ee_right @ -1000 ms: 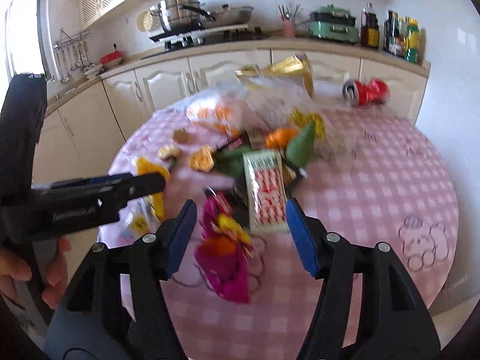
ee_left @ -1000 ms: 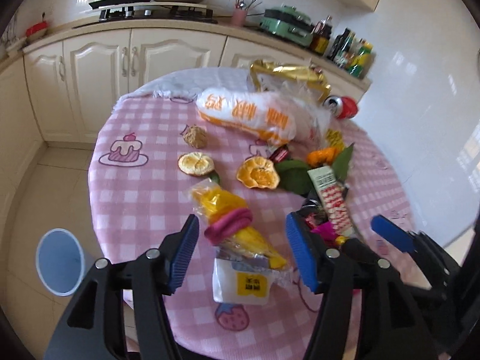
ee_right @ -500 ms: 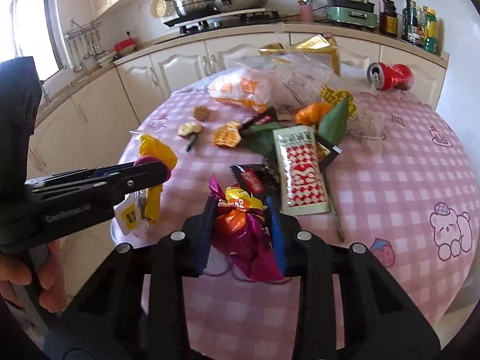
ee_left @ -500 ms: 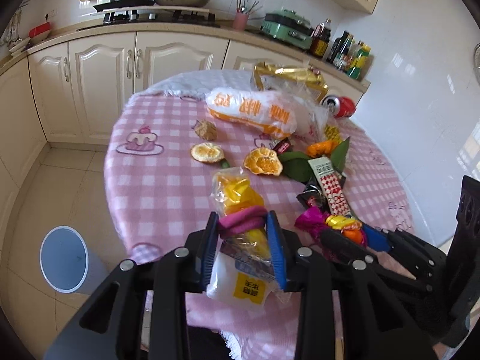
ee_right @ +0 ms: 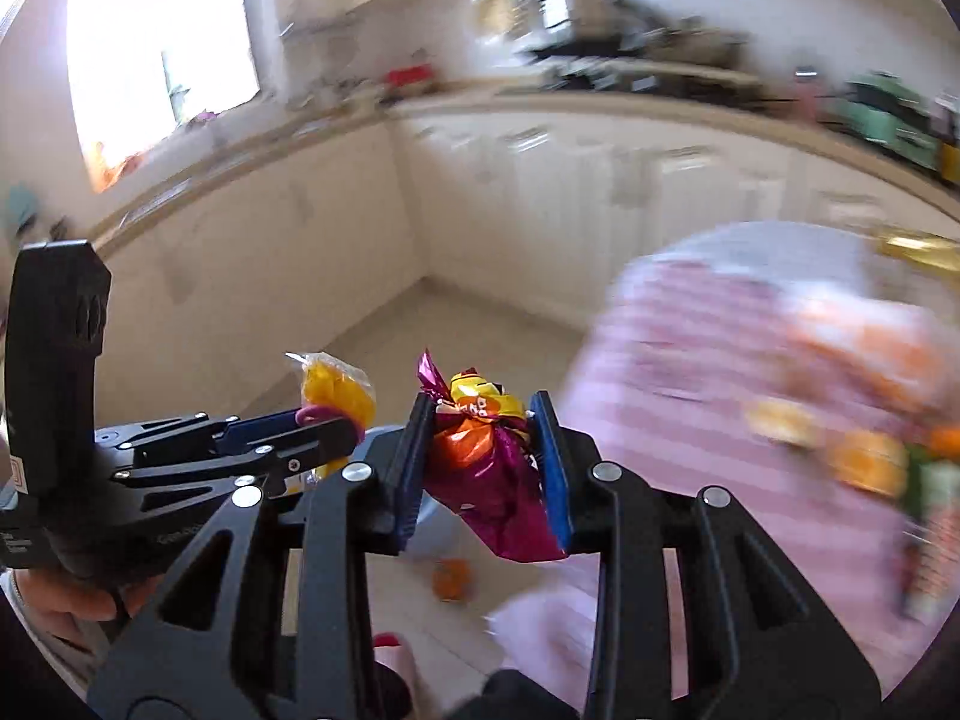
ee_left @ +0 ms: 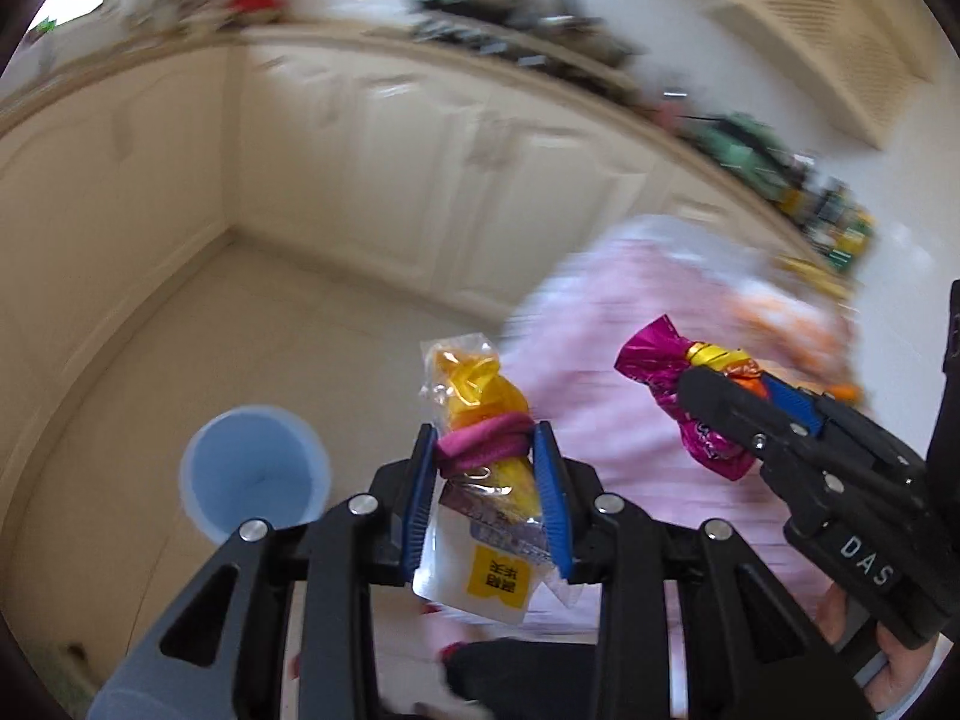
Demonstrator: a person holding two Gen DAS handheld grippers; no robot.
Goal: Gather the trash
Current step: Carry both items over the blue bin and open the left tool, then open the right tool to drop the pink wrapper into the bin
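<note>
Most of the room was a blur. The cupboards (ee_left: 456,180) and the things on the counter behind the table (ee_left: 630,420) were smeared, so no single pot or bottle could be made out. The trash on the table's pink cloth was only orange and green smudges in the right wrist view. A small orange thing (ee_right: 451,579) lay on the floor beside the table, too fuzzy to name. The blue bin (ee_left: 255,474) stood on the floor left of the table; in the right wrist view it was almost all hidden behind the right gripper (ee_right: 483,462).

The left gripper (ee_left: 486,498) had its jaws partly closed, squeezing the clear bag (ee_left: 474,480) with yellow stuff and a dark pink band inside (the bag's bottom, with a yellow label, hung out below). The right gripper was partly closed too, pinching the shiny purple wrapper (ee_right: 492,468). Both jaws had just been closing.

A second before, both grippers had been wide open over the table, with the bag and the wrapper lying on the cloth. Now both pieces were off the table, out past its left edge over the floor, and the bin looked much closer.
</note>
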